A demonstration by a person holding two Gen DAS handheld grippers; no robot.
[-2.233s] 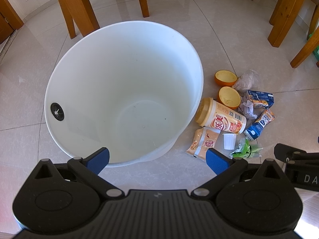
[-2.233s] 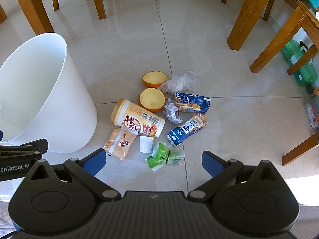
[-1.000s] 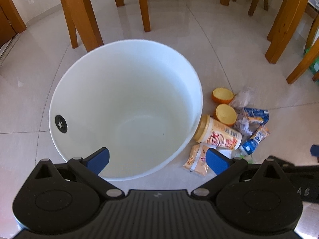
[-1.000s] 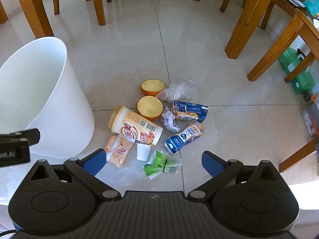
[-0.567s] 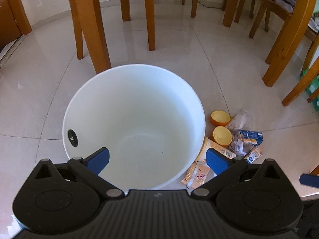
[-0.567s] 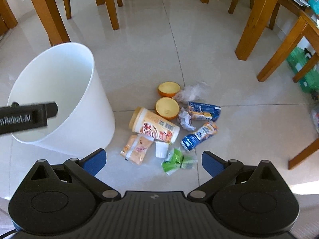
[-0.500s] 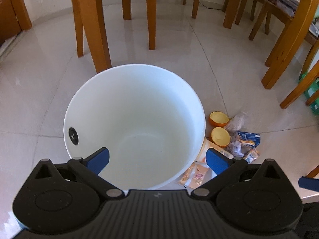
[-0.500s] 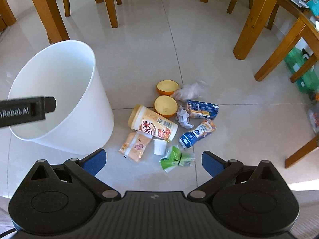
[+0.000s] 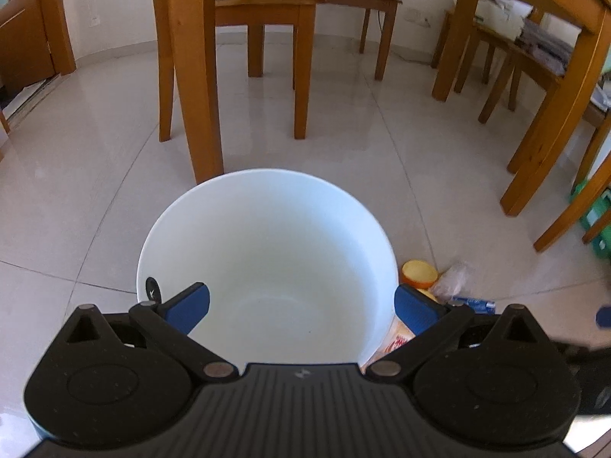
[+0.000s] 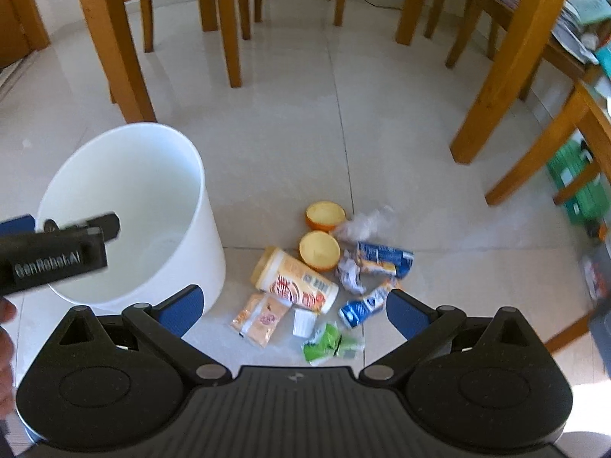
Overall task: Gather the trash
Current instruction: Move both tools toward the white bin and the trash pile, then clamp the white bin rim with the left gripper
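Both grippers held above a white bin and a floor litter pile, jaws spread, nothing gripped.

The left gripper (image 9: 301, 303) is positioned over the white bin (image 9: 267, 206), fingers wide apart and holding nothing; the bin interior shows no contents. The right gripper (image 10: 292, 307) faces the trash pile on the tiled floor (image 10: 420, 175), fingers likewise wide apart and holding nothing. The pile lies just beside the bin, to its right: a toppled yellow cup (image 10: 296, 280), two orange peel halves (image 10: 320, 250), a beige sachet (image 10: 260, 318), a small white cup (image 10: 304, 321), a green wrapper (image 10: 331, 344), two blue cartons (image 10: 383, 259), crumpled paper (image 10: 349, 271) and a clear plastic bag (image 10: 364, 225). Wooden chair legs (image 10: 229, 30) stand beyond.
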